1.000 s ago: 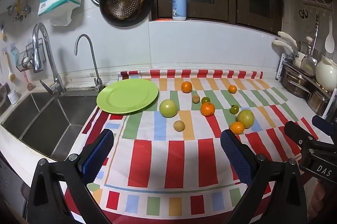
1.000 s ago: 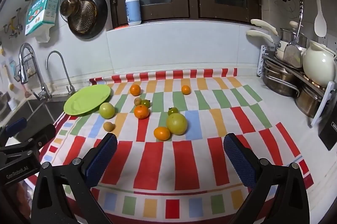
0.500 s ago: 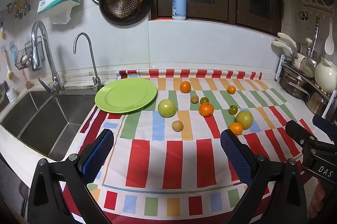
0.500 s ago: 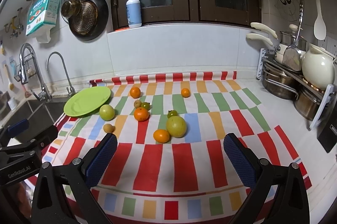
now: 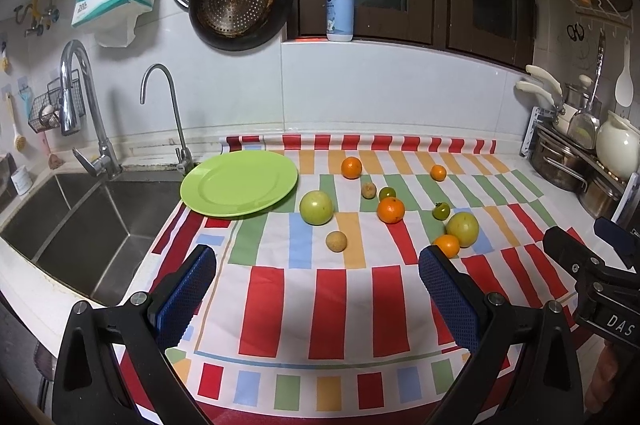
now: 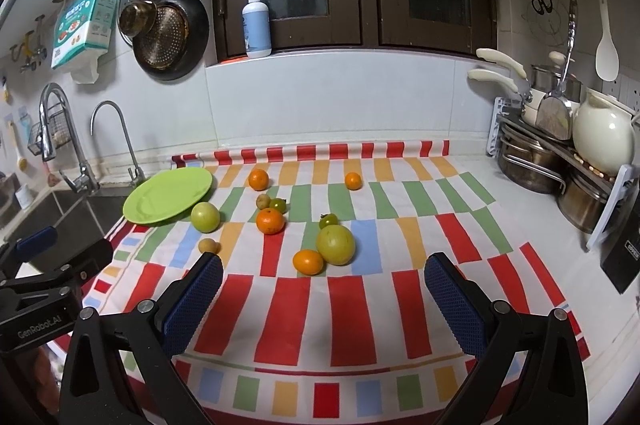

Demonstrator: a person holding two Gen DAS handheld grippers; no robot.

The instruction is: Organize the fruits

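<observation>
A green plate (image 5: 239, 182) lies empty at the striped cloth's back left, also in the right wrist view (image 6: 168, 195). Several fruits lie loose on the cloth: a green apple (image 5: 316, 207) beside the plate, a second green apple (image 6: 335, 245), oranges (image 5: 391, 210) (image 6: 307, 262) (image 6: 258, 179) (image 6: 353, 181), small green tomatoes (image 6: 328, 220) and small brown fruits (image 5: 336, 241). My left gripper (image 5: 318, 275) is open and empty above the cloth's front. My right gripper (image 6: 324, 283) is open and empty, just short of the nearest orange.
A steel sink (image 5: 76, 217) with taps lies left of the cloth. Pots and a white kettle (image 6: 602, 137) fill a rack at the right. Pans hang on the back wall. Each gripper shows at the edge of the other's view (image 5: 592, 273) (image 6: 44, 277).
Both grippers have drifted slightly; the scene sits a little lower and nearer in both views. No fruit has moved, and both grippers stay open.
</observation>
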